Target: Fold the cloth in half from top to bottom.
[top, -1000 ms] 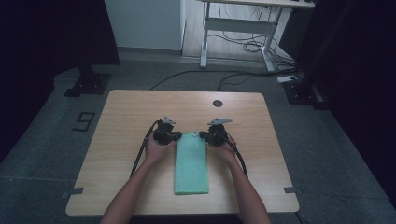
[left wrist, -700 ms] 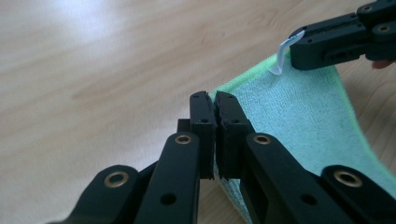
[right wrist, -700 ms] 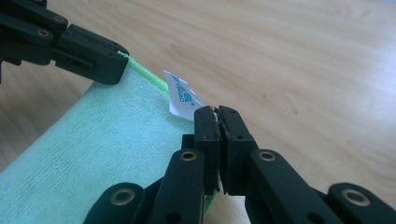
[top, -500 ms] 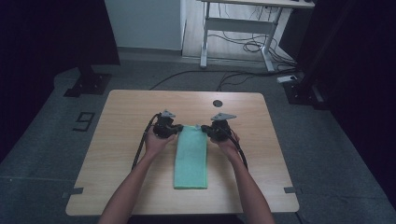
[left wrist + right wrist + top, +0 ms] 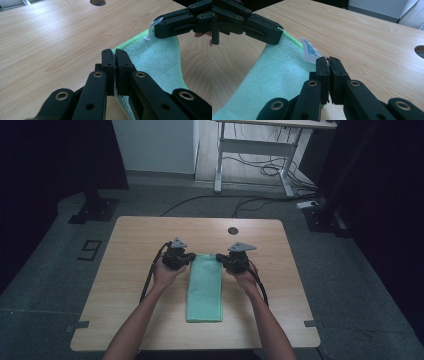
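Green towel (image 5: 204, 287) lies folded into a long strip on the middle of the wooden counter (image 5: 130, 245), short ends toward the person and away, and both far corners are pinched. In the left gripper view the left claw (image 5: 113, 53) is clenched on the towel's near corner, the green hem caught between the black jaws and lifted a little off the wood. Across the far edge, the right claw (image 5: 160, 28) bites the other corner, right beside a small white label (image 5: 149, 31) sewn into the hem.

Switch to the right gripper view: the right claw (image 5: 326, 61) is shut tight on the cloth edge, the white label (image 5: 310, 51) with blue print standing up just beside its tips, and the left claw (image 5: 270, 35) grips the opposite corner farther off. The towel (image 5: 274, 72) sags between them and runs back down toward the camera.

From the high view, the left claw (image 5: 189, 257) and right claw (image 5: 219, 258) sit at the strip's far end, one at each corner, hands close either side of the cloth, forearms coming in from the bottom edge. A dark round hole (image 5: 232, 230) lies in the counter beyond the right claw, well apart from the towel
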`<move>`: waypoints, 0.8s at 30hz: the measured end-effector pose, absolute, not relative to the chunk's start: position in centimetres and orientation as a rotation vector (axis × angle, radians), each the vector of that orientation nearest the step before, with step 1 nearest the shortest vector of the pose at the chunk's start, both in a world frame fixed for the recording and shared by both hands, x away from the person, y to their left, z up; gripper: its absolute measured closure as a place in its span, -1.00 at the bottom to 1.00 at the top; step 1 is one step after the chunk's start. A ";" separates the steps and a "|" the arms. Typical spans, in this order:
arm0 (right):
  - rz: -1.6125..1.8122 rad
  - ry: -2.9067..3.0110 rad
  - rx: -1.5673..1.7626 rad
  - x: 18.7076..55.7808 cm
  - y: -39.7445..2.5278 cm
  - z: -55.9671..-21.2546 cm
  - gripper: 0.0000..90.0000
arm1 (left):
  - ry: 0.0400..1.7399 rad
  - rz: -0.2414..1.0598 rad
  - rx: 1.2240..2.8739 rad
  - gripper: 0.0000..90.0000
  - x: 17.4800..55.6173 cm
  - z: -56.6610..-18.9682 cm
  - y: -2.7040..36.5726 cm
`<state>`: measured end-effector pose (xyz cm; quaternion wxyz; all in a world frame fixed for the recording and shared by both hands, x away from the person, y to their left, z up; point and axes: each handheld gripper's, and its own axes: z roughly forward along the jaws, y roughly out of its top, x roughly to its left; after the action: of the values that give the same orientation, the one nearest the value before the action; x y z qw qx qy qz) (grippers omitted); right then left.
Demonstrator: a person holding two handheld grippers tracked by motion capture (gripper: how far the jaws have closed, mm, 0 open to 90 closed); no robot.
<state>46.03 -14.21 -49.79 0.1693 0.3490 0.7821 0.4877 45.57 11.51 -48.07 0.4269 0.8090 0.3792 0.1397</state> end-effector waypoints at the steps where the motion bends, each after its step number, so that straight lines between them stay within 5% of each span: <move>1: 1.386 2.226 0.987 46.0 -14.2 -49.8 0.93 | 0.945 0.349 2.019 0.92 45.5 -48.1 11.6; 24: 1.440 2.228 0.943 44.0 -14.7 -49.5 0.93 | 0.857 0.372 2.012 0.92 43.1 -47.6 12.0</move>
<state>43.99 -14.68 -49.54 0.1622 0.3306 0.7808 0.5048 43.10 12.03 -47.61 0.4453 0.8122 0.3458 0.1502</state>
